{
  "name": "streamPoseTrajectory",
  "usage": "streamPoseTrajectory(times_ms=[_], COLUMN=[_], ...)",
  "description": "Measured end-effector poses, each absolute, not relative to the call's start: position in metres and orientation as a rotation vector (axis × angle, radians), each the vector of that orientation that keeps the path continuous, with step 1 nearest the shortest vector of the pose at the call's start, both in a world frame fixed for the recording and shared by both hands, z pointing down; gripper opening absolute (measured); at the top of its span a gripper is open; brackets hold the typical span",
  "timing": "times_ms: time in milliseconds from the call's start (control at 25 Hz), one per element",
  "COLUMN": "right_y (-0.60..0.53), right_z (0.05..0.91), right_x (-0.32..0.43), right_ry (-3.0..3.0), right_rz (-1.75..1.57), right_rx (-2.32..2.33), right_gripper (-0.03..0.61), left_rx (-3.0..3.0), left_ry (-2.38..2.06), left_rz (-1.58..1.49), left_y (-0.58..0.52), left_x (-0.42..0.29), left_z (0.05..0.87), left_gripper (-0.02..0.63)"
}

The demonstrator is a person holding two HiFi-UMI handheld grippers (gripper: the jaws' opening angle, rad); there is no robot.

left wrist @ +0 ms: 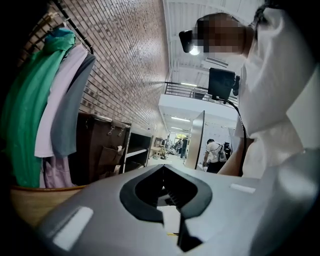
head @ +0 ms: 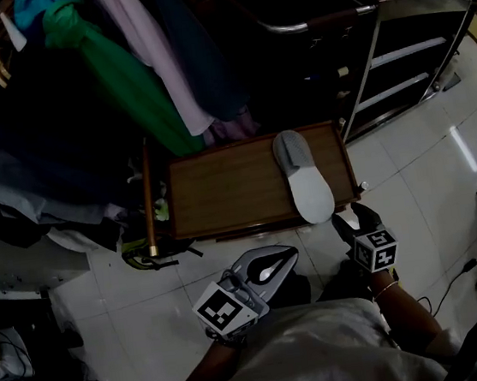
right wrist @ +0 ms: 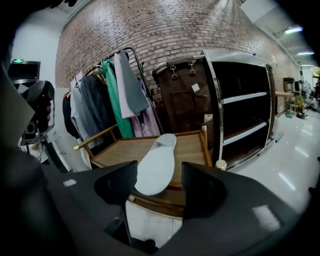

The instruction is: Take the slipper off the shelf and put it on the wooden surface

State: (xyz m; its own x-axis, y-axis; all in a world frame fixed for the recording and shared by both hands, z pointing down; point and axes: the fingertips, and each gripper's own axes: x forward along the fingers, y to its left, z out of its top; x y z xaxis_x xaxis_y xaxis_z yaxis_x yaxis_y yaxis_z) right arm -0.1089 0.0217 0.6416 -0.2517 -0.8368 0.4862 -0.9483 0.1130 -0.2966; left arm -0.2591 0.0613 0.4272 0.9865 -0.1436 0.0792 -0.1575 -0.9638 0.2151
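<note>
The grey slipper [head: 305,181] lies sole-up on the right part of the low wooden surface [head: 221,192], its heel end hanging over the front edge. My right gripper [head: 351,215] hovers just in front of that heel, open, with nothing pressed between its pads. In the right gripper view the slipper [right wrist: 156,162] shows beyond the gap of the right gripper [right wrist: 159,182], resting on the wooden surface [right wrist: 192,145]. My left gripper [head: 283,259] hangs close to the person's body, shut and empty. In its own view the left gripper [left wrist: 167,200] points up and away from the slipper.
The dark metal shelf [head: 404,61] stands to the right of the wooden surface, its boards bare in the right gripper view [right wrist: 245,110]. Hanging clothes [head: 120,70] crowd the back left. A small white cup [right wrist: 219,164] sits on the tiled floor by the shelf's foot.
</note>
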Motion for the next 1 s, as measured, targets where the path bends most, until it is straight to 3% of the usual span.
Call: streamPoseTrajectory(times_ms=[440,680,1000], right_y=[0.058,0.090,0.114], right_z=[0.431,0.337,0.301], right_x=[-0.098,-0.119,-0.126], right_ry=[-2.575,-2.875,-3.010], right_rz=[0.351,0.254,0.166], right_rx=[1.563,1.386,1.176], right_gripper=[0.279,0.278,0.267], left_rx=[2.946,2.934,3.011], left_ry=[-0.291,-0.377,-0.393], left_rz=[0.023,-0.094,-0.128], left_y=[0.072,0.088,0.115], left_x=[-0.198,-0.152,-0.141], left_z=[0.369,0.334,0.303], left_gripper=[-0.002,-0.002,-0.002])
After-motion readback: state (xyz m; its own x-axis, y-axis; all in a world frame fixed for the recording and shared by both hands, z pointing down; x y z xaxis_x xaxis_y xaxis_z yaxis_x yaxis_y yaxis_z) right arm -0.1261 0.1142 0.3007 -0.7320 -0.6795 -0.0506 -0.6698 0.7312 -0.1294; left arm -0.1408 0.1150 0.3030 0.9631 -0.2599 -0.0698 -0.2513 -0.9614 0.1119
